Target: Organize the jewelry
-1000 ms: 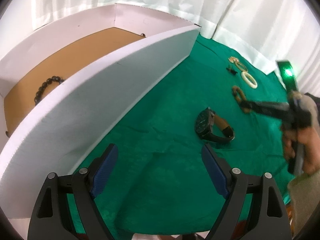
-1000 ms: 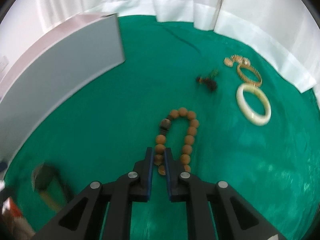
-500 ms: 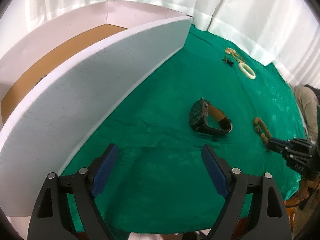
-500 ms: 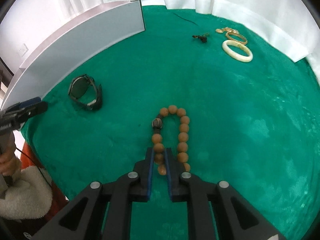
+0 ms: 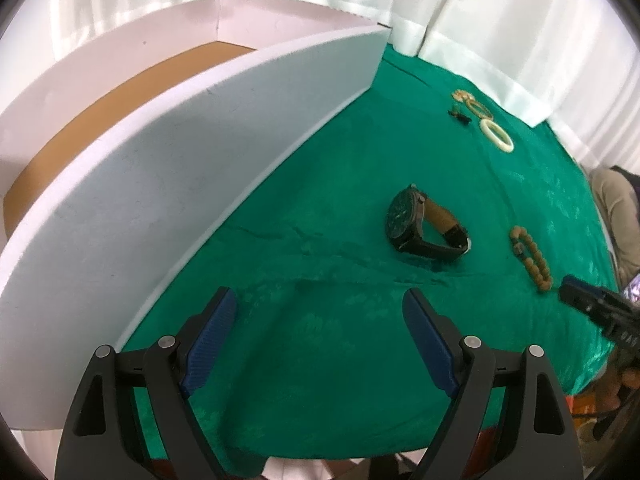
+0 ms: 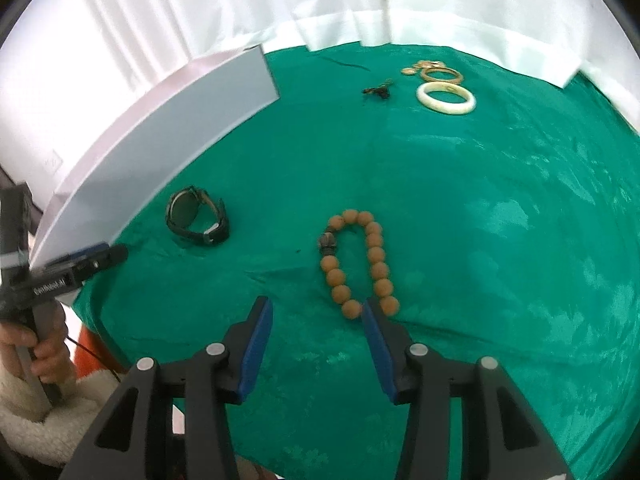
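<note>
White cardboard box [image 5: 224, 128] with a brown floor stands at the left on the green cloth [image 6: 460, 208]. Near it the left gripper [image 5: 320, 320] hovers over bare cloth, jaws wide apart, holding nothing. Right of the box a dark wristwatch [image 6: 198, 222] rests on its side. Further right lies the wooden bead bracelet [image 6: 360, 260], its near end just beside the right gripper [image 6: 318, 316], whose jaws have just been opening and no longer pinch the beads. Far right sit a small dark trinket [image 6: 378, 91], a cream bangle [image 6: 446, 98] and gold pieces [image 6: 434, 72].
</note>
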`<act>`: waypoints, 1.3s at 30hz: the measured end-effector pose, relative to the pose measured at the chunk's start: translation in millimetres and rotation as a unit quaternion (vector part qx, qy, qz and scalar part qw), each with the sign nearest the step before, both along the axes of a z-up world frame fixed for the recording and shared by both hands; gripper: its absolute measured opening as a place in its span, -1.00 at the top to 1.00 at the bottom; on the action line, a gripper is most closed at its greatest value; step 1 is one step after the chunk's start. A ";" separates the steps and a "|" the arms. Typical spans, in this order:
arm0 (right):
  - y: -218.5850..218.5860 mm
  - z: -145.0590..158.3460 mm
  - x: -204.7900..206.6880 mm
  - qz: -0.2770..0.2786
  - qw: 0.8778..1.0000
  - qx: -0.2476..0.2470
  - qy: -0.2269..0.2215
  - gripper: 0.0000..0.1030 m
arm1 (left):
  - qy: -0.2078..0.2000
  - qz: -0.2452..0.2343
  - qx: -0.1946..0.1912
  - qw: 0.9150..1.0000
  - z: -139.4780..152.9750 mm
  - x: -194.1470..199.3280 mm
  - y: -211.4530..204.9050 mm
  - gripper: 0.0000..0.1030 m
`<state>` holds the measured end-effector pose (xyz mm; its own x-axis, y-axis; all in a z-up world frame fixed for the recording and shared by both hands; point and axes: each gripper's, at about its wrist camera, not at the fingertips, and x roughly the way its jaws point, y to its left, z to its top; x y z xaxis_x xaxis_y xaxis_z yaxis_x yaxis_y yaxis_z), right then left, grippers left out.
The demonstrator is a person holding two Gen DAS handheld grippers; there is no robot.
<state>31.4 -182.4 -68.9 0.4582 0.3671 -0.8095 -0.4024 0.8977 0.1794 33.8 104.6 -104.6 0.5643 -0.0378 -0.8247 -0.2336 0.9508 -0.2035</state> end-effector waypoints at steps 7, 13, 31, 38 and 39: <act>-41.7 16.1 -0.8 -0.064 0.997 0.028 -0.018 0.08 | 0.008 -0.058 -0.030 0.998 0.5 17.3 -2.3 -0.75; -53.6 8.7 -1.1 -0.085 0.996 0.040 -0.007 0.08 | 0.007 -0.063 -0.039 0.997 -2.0 45.6 -11.7 -0.73; 52.7 -27.7 42.9 0.053 0.995 -0.069 -0.049 0.37 | 0.006 -0.088 0.023 0.996 -16.1 73.2 -46.9 0.83; 46.1 -1.6 40.9 0.055 0.997 -0.032 -0.040 0.72 | -0.016 -0.076 -0.022 0.997 32.5 41.4 -26.4 0.83; 42.7 15.8 39.2 0.056 0.997 -0.008 -0.043 0.72 | -0.023 -0.072 -0.030 0.997 44.2 34.0 -20.5 0.83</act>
